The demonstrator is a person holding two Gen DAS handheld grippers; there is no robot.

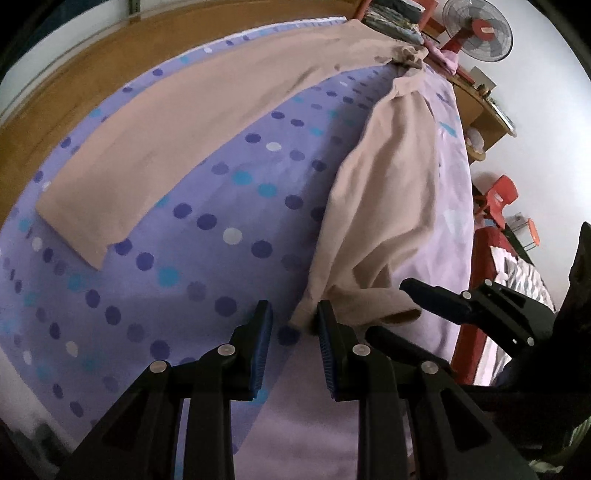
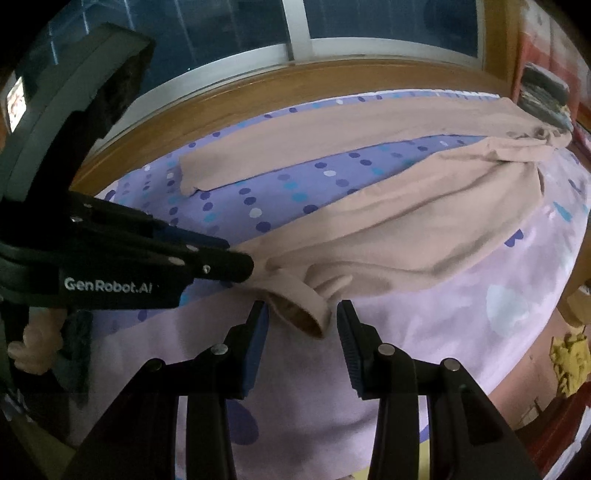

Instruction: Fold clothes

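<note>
Soft matt beige trousers (image 1: 388, 192) lie on smooth dotted bedsheet (image 1: 207, 236) (cloth both), beside glossy wooden frame (image 2: 332, 79).

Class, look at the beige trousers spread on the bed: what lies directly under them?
Under the beige trousers lies the bedding: a purple dotted sheet shows between the legs, and a pale lilac cover beneath the nearer leg. Whatever sits directly beneath the fabric is hidden.

We're in a home bedroom. We see a bed (image 1: 207, 258) with polka-dot sheets, a window (image 2: 295, 33) behind it, a standing fan (image 1: 480, 29), red chairs (image 1: 500, 199).
</note>
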